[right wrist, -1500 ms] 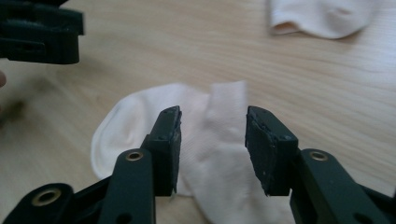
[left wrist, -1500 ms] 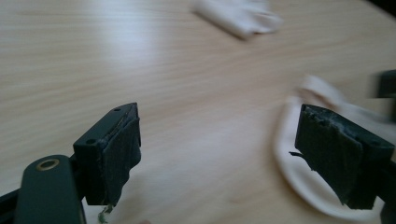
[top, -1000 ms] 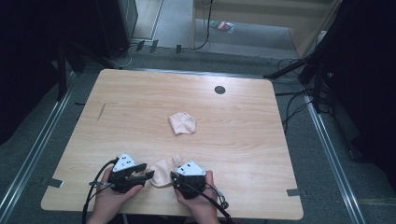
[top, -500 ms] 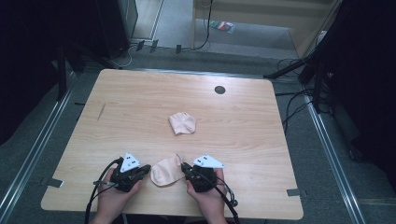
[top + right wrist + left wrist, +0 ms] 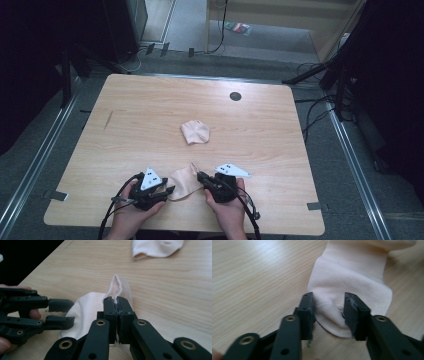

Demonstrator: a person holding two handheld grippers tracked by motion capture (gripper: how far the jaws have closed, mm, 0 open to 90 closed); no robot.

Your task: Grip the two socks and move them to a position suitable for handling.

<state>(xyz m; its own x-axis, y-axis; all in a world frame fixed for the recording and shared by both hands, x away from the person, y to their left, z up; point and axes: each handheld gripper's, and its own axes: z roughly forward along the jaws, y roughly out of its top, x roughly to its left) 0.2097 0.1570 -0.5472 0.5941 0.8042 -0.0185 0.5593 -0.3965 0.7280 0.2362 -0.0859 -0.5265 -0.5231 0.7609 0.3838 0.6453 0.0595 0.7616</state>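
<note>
From above, my left hand-held gripper (image 5: 167, 190) and right hand-held gripper (image 5: 201, 176) flank the near sock (image 5: 184, 180) at the counter (image 5: 150, 120)'s 6 o'clock edge; another sock (image 5: 195, 132) lies centrally. Left gripper view: jaws released, straddling the sock's rounded end (image 5: 342, 327), top cut off. Right gripper view: jaws clenched on a raised fold (image 5: 115, 287).

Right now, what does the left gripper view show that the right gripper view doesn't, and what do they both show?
Left gripper view alone: the left tool from behind, jaws open on either side of the near sock's rounded end, not closed on it.

Right gripper view alone: the right tool shut on a raised fold of that sock, the left tool from the side, open at the sock's edge, a hand's fingers, and a second sock farther off.

Both: the near sock and the wooden table.
</note>
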